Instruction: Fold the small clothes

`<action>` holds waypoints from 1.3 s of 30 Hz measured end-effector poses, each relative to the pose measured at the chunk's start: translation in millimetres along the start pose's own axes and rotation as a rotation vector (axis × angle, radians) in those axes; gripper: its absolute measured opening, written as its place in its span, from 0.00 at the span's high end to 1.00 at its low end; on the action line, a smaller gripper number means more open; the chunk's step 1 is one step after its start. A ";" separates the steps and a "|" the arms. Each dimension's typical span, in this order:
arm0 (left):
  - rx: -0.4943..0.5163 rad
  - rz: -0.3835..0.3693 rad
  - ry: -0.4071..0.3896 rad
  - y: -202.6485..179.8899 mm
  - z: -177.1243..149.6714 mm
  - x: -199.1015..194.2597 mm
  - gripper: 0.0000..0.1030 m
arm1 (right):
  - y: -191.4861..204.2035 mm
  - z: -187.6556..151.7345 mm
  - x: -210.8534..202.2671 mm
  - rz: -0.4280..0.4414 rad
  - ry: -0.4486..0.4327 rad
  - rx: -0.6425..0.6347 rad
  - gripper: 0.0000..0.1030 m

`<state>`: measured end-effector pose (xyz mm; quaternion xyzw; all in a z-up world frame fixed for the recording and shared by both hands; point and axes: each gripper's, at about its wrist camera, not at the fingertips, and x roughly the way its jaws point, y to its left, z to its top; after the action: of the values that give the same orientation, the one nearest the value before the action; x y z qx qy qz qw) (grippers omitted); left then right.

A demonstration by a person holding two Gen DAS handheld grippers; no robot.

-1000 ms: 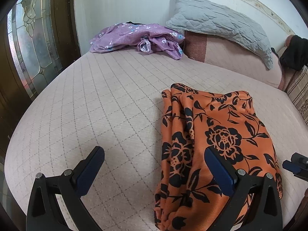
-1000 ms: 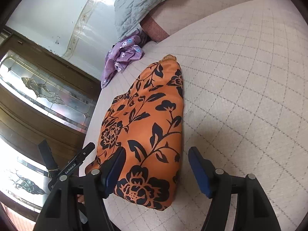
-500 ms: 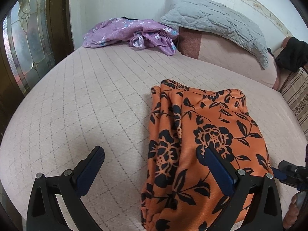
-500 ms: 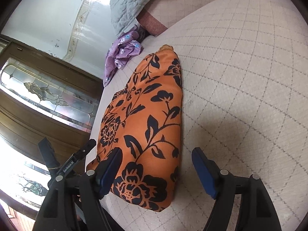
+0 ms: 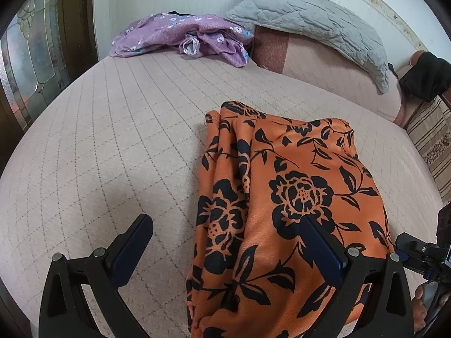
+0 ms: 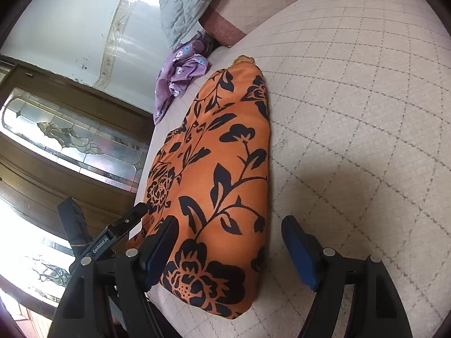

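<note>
On the bed the folded orange floral cloth lies under both spread, empty tongs, left and right, whose jaws have just been widening; only the left view shows a striped cushion.

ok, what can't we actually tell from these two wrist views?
- Orange floral garment: its near end is cut off by the bottom edge in the left wrist view, and the left gripper finger covers part.
- Its underside and fold layers: hidden against the bed in both views.
- Purple garment: small, partly behind the orange one in the right wrist view.
- Right gripper: open; contact with the cloth unclear.
</note>
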<state>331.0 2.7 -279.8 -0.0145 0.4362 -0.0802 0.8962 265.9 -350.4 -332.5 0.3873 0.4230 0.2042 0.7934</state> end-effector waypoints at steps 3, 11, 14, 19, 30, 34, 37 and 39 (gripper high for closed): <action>0.000 -0.001 0.016 -1.0 -0.5 3.2 0.00 | 0.3 0.9 3.0 0.003 0.002 -0.002 0.24; 0.005 -0.006 0.056 -5.2 -2.9 11.5 0.00 | 0.5 0.2 8.5 0.007 -0.002 -0.016 0.24; 0.000 -0.009 0.063 -5.7 -3.1 13.1 0.00 | 0.2 -0.4 9.5 0.009 -0.005 -0.019 0.24; -0.006 -0.012 0.070 -5.6 -3.0 16.0 0.00 | 1.2 -0.4 12.3 0.011 -0.006 -0.024 0.24; -0.027 -0.030 0.090 -4.0 -2.0 24.1 0.00 | 2.3 2.2 20.3 0.021 0.002 -0.032 0.23; -0.039 -0.041 0.100 -3.3 -1.9 27.7 0.00 | 4.5 3.9 25.7 0.027 0.007 -0.038 0.24; -0.043 -0.045 0.103 -4.0 -1.9 29.8 0.00 | 7.1 5.7 30.6 0.027 0.008 -0.041 0.22; -0.043 -0.049 0.105 -3.3 -1.8 31.8 0.00 | 8.2 6.6 33.6 0.023 0.007 -0.044 0.22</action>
<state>348.5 -5.4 -305.4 -0.0401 0.4838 -0.0933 0.8693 290.2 -326.3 -341.0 0.3738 0.4167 0.2242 0.7977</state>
